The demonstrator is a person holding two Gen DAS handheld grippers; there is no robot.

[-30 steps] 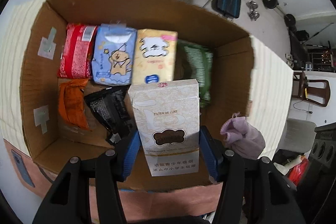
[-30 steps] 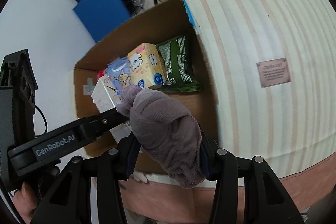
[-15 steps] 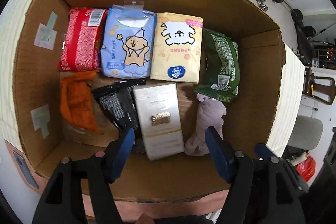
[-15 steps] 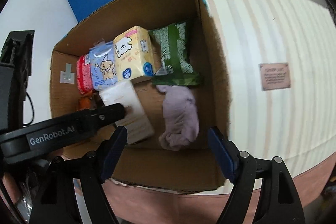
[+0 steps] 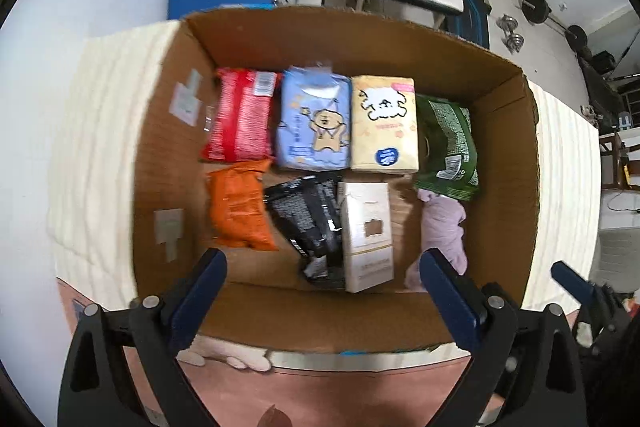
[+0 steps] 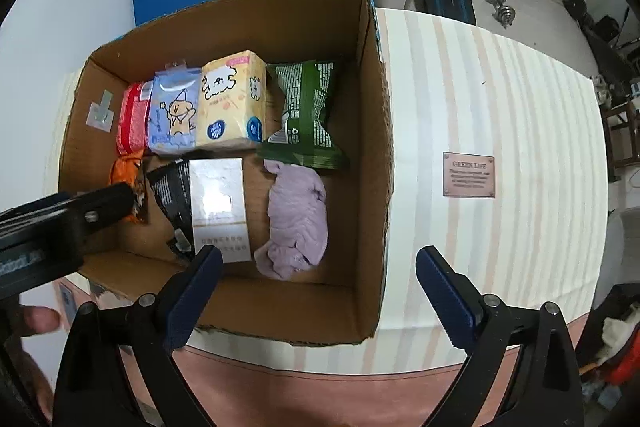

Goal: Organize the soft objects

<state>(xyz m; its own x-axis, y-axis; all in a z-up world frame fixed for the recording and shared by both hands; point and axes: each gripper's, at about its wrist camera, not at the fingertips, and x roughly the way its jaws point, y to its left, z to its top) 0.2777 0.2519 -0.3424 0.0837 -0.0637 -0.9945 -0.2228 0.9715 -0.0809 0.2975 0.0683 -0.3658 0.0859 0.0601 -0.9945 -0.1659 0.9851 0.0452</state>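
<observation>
Both tongs now hang empty and spread wide above the near wall of the cardboard box (image 5: pixel 320 315). A second ago the left tongs (image 5: pixel 320 291) gripped the white carton (image 5: pixel 366 235) and the right tongs (image 6: pixel 318 279) held the lilac cloth (image 6: pixel 296 223); half a second ago both things were already lying on the box floor, and since then the tongs have drawn back and up — the box looks smaller in both views. By the look of it, this pair of placements is done and the hands are free for whatever soft thing comes next.

Inside the box, the carton lies flat in the near row, touching the black pouch (image 5: pixel 310 219), with the orange packet (image 5: pixel 238 207) further left. The cloth sits crumpled in the near right corner, just below the green bag (image 5: pixel 448 147). Along the far wall run the red packet (image 5: pixel 240 115), blue tissue pack (image 5: pixel 314 123) and yellow tissue pack (image 5: pixel 384 125).

The right wrist view alone shows the striped counter (image 6: pixel 500 147) right of the box, bare but for a small plaque (image 6: pixel 468 174) — and the left tool's black body crossing in front of the orange packet. The left wrist view alone shows that packet whole, plus a pale glove-like shape (image 5: pixel 224 355) on the counter edge just outside the near wall.
</observation>
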